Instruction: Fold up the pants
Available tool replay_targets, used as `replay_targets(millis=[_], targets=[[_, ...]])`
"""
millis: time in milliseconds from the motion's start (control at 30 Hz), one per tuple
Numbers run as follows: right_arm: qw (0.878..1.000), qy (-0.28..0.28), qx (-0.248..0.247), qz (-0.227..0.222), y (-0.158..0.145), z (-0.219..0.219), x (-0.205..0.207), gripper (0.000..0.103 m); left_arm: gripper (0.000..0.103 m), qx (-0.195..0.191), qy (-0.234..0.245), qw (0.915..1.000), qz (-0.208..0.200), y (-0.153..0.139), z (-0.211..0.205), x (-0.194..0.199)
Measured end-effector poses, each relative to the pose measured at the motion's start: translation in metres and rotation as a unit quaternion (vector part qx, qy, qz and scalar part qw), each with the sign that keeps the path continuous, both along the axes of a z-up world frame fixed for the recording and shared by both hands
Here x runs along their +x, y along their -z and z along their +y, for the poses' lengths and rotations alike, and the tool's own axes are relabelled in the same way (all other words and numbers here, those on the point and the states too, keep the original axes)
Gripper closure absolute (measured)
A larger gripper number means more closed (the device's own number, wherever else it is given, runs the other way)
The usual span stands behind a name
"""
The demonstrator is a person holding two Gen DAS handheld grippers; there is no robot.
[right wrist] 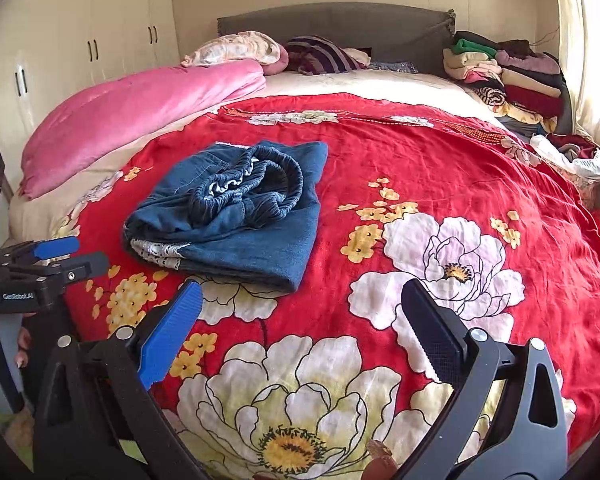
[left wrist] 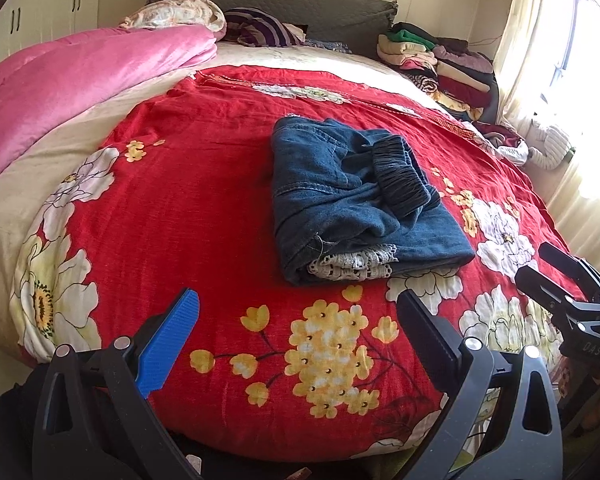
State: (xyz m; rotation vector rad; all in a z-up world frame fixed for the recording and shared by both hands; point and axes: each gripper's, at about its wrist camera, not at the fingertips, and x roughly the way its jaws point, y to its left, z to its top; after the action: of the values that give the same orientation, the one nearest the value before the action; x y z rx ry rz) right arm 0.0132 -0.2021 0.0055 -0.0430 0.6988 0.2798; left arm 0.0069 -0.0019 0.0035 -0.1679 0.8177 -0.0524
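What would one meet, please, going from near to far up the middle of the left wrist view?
Left gripper → yellow flower print → folded blue pants → cream sheet → striped cloth → grey headboard.

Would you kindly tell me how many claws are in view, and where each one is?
2. The left claw hovers open above the red floral blanket, nearer than the folded pants. The right claw hovers open to its right, also holding nothing.

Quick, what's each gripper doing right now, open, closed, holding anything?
Left gripper: open, holding nothing, short of the pants.
Right gripper: open, holding nothing, also clear of the pants.
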Motion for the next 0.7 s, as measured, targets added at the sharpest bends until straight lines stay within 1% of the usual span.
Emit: replay_targets(millis=[700], targets=[[1.0, 0.005, -0.003, 0.0, -0.0007, -0.0017, -0.0031, 0.009, 0.004, -0.002, -0.007, 1.0, -0.002, -0.0049, 0.0009, -0.0035]])
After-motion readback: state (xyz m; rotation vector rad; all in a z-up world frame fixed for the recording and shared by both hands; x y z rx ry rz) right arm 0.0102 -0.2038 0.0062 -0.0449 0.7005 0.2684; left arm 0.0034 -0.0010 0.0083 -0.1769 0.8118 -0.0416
